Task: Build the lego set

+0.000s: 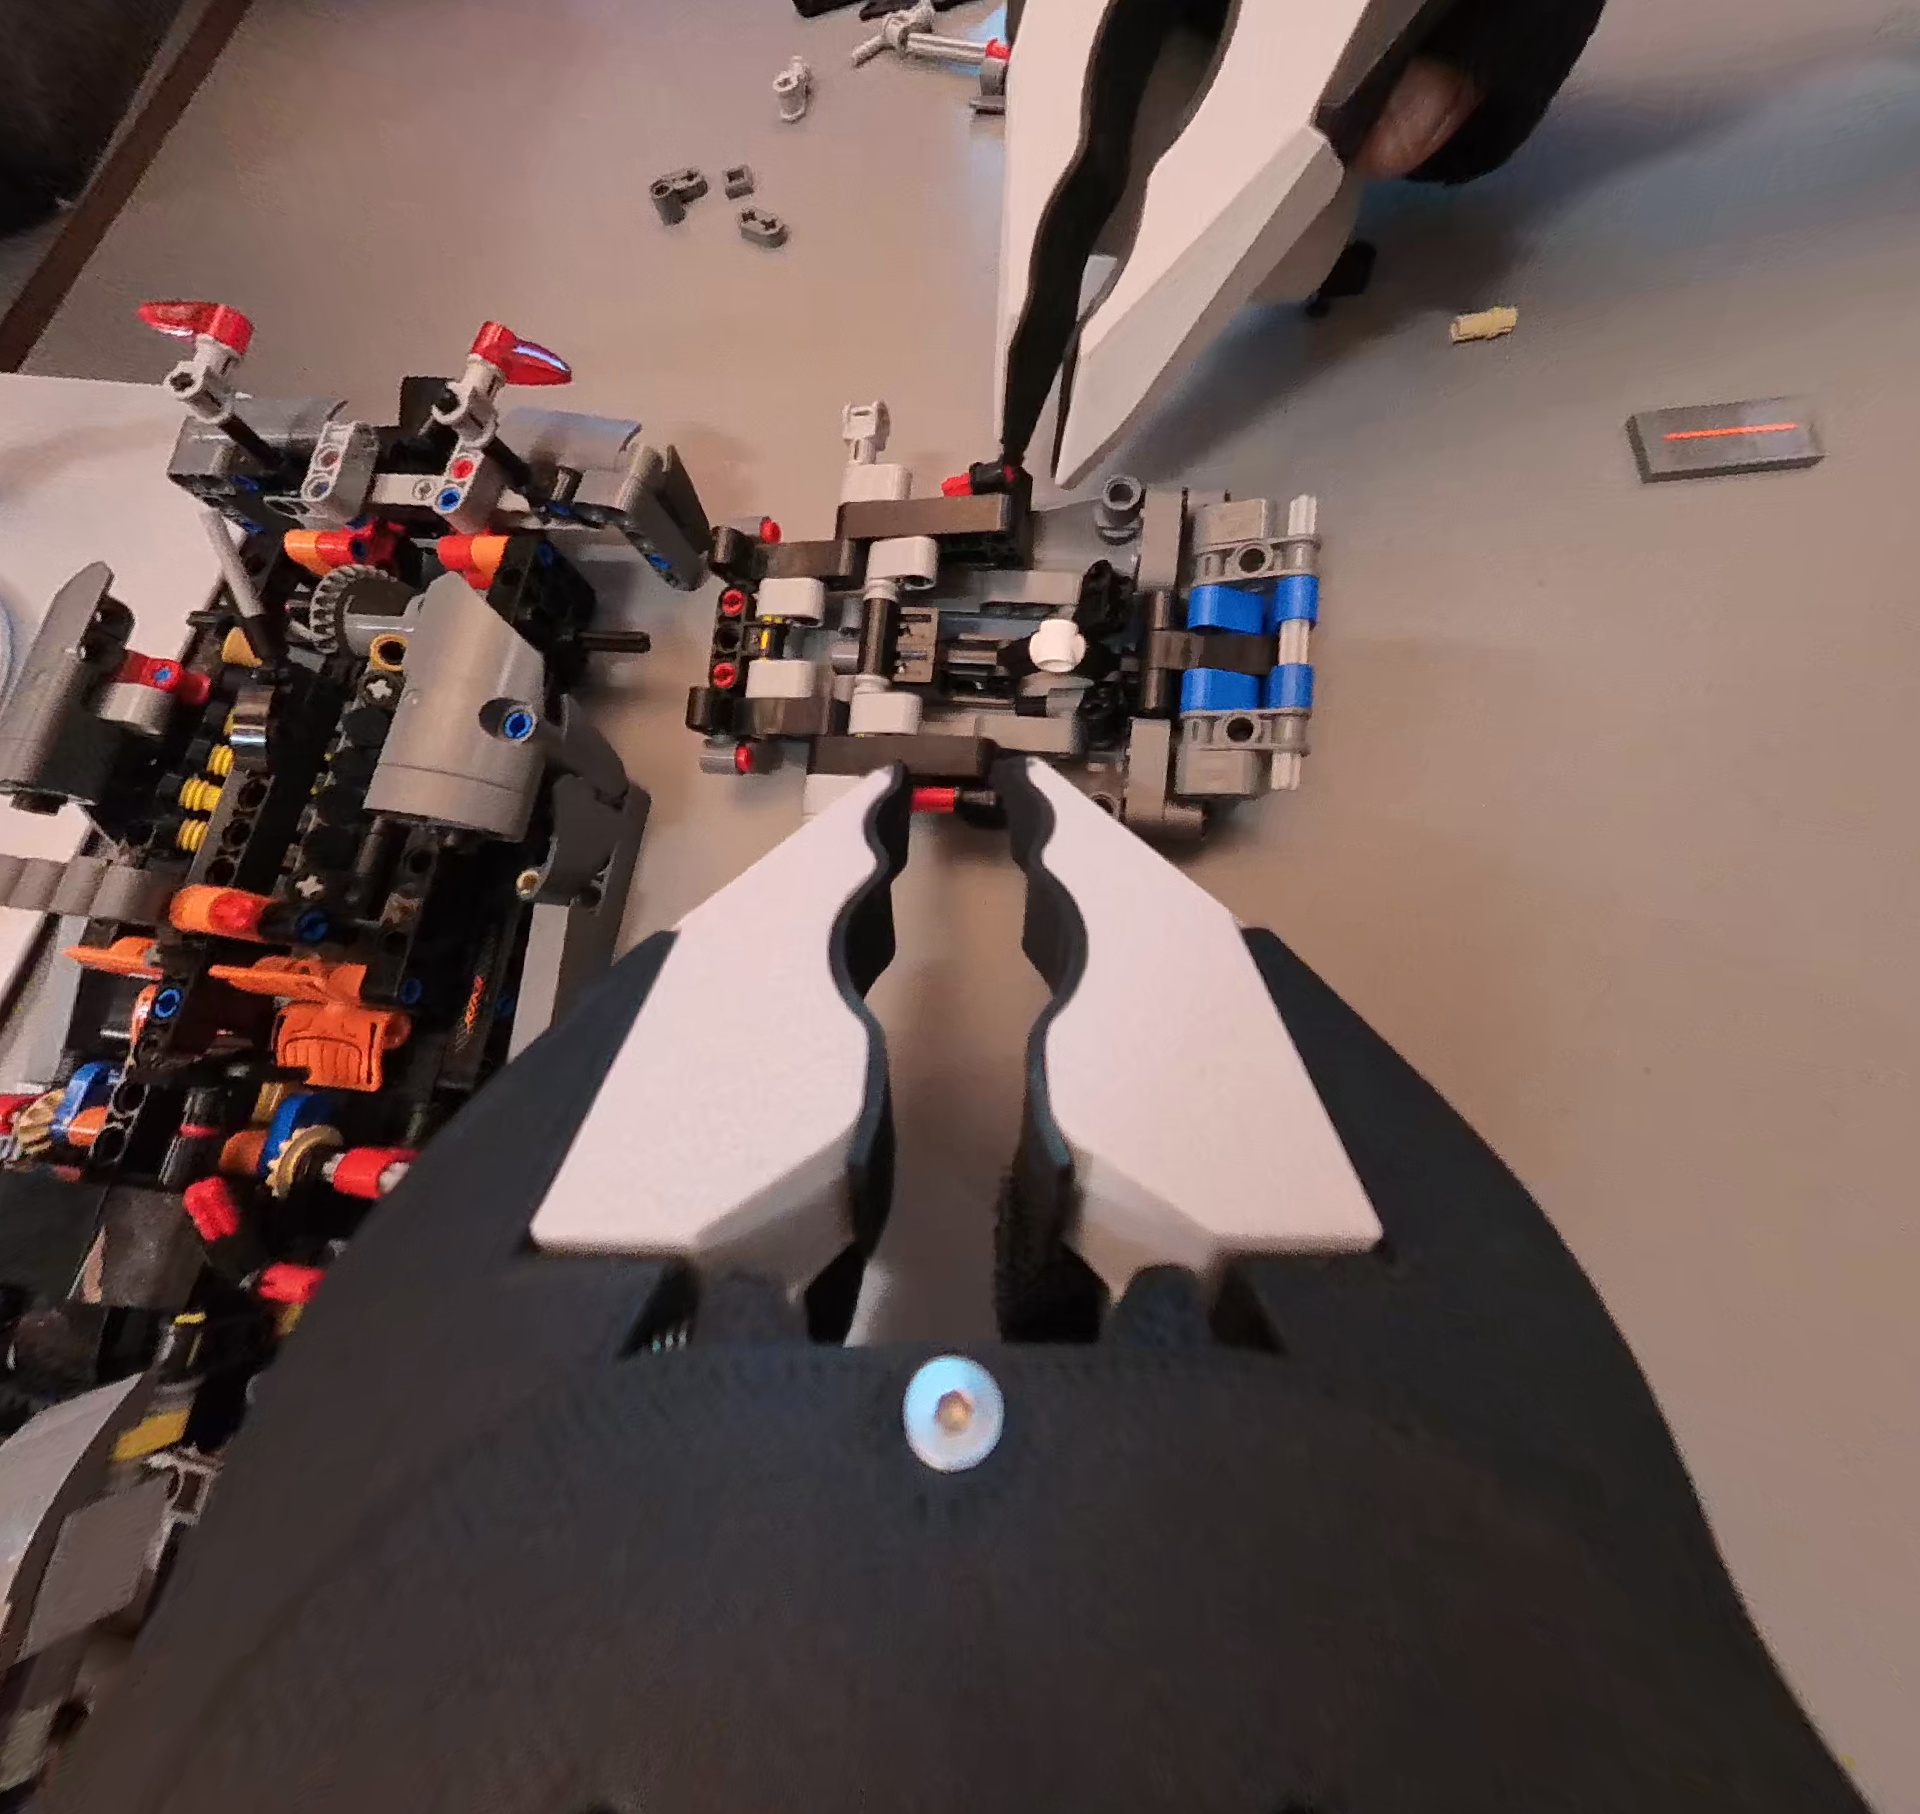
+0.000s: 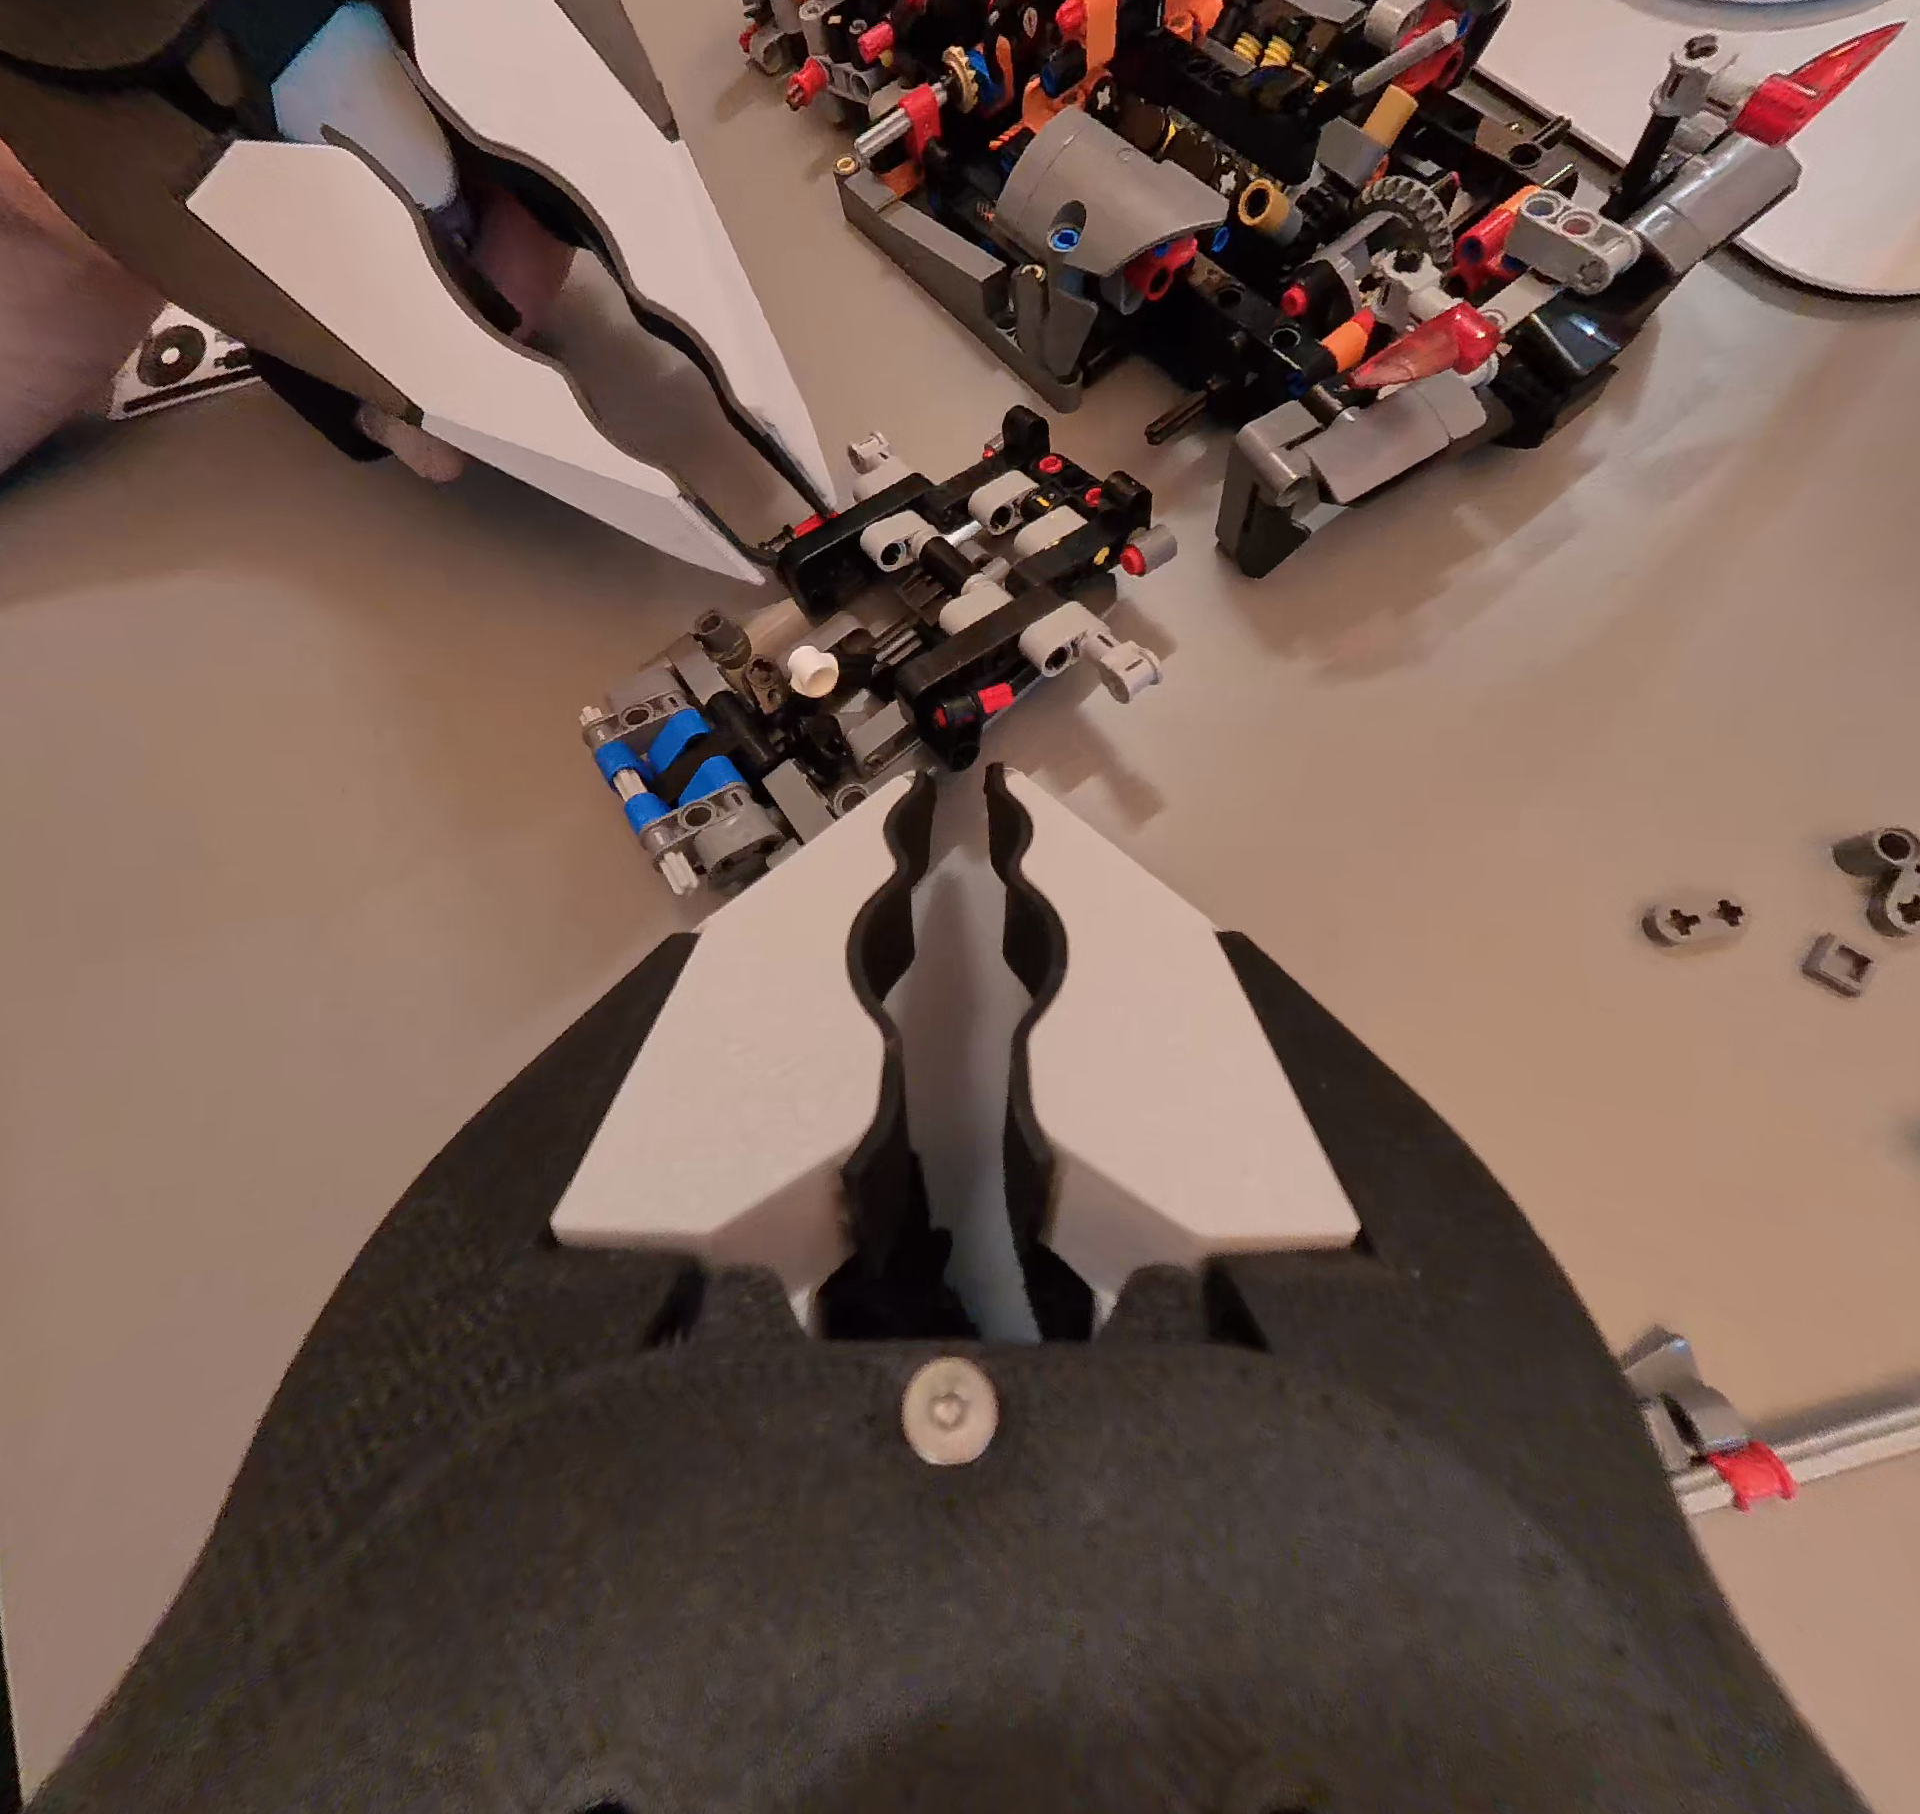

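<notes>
Lego subassembly [image 1: 997, 642] with blue parts lies on the grey table [image 1: 1558, 829], just beside the bigger model [image 1: 312, 725]. Left gripper [image 1: 951, 793] has its jaws parted around a red pin [image 1: 935, 800] at the near edge. Right gripper [image 2: 961, 777] sits slightly parted at the opposite edge, gripping nothing.

Warm, moderately bright overhead lighting. Soft shadows fall on the surface [image 1: 1558, 829]. Wide-angle distortion bends the edges; near fingers [image 2: 748, 1068] appear slightly soft.
</notes>
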A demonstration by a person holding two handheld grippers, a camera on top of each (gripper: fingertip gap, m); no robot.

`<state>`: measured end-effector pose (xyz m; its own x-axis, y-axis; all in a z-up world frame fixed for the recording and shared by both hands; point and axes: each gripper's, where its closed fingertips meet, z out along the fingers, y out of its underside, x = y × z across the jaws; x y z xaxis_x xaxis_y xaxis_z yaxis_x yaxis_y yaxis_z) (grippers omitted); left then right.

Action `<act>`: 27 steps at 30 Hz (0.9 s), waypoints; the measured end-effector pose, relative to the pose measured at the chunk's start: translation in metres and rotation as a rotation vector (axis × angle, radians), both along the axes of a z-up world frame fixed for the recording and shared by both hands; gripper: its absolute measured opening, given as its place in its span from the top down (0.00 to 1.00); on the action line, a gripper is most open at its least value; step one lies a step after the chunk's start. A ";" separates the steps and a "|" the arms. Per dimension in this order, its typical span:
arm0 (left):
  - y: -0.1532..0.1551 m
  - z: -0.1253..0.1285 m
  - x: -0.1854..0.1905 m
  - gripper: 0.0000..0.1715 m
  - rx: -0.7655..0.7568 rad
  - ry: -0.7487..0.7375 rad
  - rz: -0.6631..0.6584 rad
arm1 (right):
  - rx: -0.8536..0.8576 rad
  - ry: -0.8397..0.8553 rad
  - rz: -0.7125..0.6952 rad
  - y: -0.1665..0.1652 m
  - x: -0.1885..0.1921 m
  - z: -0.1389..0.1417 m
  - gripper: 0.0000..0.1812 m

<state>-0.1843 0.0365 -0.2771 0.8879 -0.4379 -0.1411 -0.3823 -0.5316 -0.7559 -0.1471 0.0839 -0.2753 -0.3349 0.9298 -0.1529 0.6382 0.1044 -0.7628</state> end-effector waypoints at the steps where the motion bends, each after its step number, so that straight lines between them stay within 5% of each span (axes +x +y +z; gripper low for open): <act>1: -0.001 0.000 0.001 0.91 -0.005 -0.003 -0.008 | 0.001 0.001 0.001 0.000 0.000 0.000 0.95; 27: -0.029 0.007 -0.004 0.85 -0.046 0.040 -0.027 | -0.001 0.015 0.024 -0.009 -0.001 0.005 0.94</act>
<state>-0.1883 0.0072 -0.2698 0.8698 -0.4683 -0.1556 -0.4263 -0.5542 -0.7150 -0.1485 0.0749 -0.2701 -0.3591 0.9215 -0.1483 0.6240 0.1188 -0.7724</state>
